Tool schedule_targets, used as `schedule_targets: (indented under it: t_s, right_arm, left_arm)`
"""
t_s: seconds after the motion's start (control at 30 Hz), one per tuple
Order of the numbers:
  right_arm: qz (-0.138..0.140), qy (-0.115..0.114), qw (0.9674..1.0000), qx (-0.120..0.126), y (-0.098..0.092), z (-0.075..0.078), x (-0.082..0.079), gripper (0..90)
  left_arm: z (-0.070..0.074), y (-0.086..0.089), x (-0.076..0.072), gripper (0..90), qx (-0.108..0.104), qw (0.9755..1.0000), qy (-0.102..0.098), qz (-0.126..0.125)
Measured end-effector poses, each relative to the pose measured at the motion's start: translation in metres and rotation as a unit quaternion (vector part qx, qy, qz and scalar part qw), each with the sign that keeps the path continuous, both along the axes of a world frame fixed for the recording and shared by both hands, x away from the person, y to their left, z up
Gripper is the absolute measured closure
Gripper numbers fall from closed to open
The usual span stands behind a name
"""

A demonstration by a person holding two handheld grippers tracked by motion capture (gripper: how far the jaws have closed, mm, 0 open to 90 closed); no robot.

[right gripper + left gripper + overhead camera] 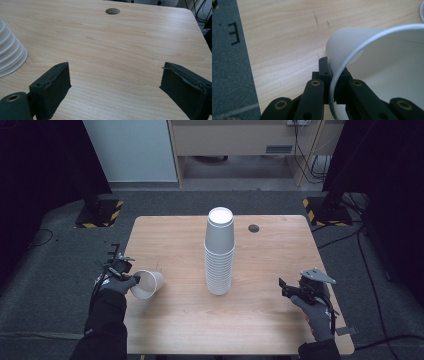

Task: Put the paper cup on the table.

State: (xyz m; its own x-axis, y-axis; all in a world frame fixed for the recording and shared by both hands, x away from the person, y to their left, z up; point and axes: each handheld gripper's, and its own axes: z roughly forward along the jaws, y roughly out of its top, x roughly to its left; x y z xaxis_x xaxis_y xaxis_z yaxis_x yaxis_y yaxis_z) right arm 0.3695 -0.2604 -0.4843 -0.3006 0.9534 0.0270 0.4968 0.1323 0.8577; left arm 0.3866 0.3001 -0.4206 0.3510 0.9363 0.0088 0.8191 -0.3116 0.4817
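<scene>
One paper cup [387, 65] in left hand-held gripper [329, 75]

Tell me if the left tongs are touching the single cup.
Touching. In the left gripper view, the left tongs are closed on the cup's rim, one jaw outside the wall and one inside, with no gap showing.

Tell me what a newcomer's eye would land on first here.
First, the tall stack of white cups, upside down at the middle of the wooden table. Next, the single white cup on its side near the table's left edge, its rim pinched by the left gripper. The right gripper waits open, empty.
</scene>
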Motion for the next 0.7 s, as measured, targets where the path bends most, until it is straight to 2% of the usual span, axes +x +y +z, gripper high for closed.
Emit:
schedule_targets:
  t_s: [0.13, 0.2, 0.3, 0.33, 0.37, 0.4, 0.43, 0.47, 0.53, 0.7]
  right_arm:
    - [0.001, 0.0, 1.0, -0.002, 0.0006, 0.0001, -0.0003, 9.0]
    - [0.001, 0.0, 1.0, -0.002, 0.0006, 0.0001, -0.0004, 9.0]
    - [0.002, 0.001, 1.0, -0.002, 0.0008, 0.0, -0.0002, 8.9]
    - [0.002, 0.001, 1.0, -0.002, 0.0008, 0.0, -0.0002, 8.9]
    - [0.002, 0.001, 1.0, -0.003, 0.0007, 0.0001, -0.0002, 9.0]
    - [0.002, 0.001, 1.0, -0.003, 0.0007, 0.0001, -0.0002, 9.0]
    - [0.001, 0.0, 1.0, -0.002, 0.0004, 0.0002, -0.0001, 8.9]
    - [0.001, 0.0, 1.0, -0.002, 0.0004, 0.0002, -0.0001, 8.9]
    - [0.001, -0.001, 1.0, -0.003, 0.0004, 0.0003, -0.0004, 8.9]
    - [0.002, 0.0, 1.0, -0.002, 0.0008, 0.0001, -0.0002, 8.9]
  left_arm:
    - [0.0009, -0.0018, 0.0037, 86.4, 0.014, 0.9991, 0.041, 0.003]
    - [0.0023, -0.0007, 0.0051, 86.5, 0.017, 0.9985, 0.051, 0.007]
    - [0.0042, 0.001, 0.006, 86.4, 0.011, 0.997, 0.075, 0.016]
    - [0.0042, 0.001, 0.006, 86.4, 0.011, 0.997, 0.075, 0.016]
    - [0.005, 0.0018, 0.0057, 86.3, 0.006, 0.9951, 0.096, 0.021]
    - [0.005, 0.0018, 0.0057, 86.1, 0.006, 0.9951, 0.096, 0.021]
    - [0.0045, 0.0016, 0.0054, 85.8, 0.01, 0.9925, 0.12, 0.019]
    - [0.0045, 0.0016, 0.0054, 85.7, 0.01, 0.9925, 0.12, 0.019]
    - [0.0027, 0.0001, 0.0047, 85.6, 0.017, 0.99, 0.138, 0.024]
    - [0.0011, -0.0002, 0.0049, 86.0, 0.016, 0.9878, 0.152, 0.028]
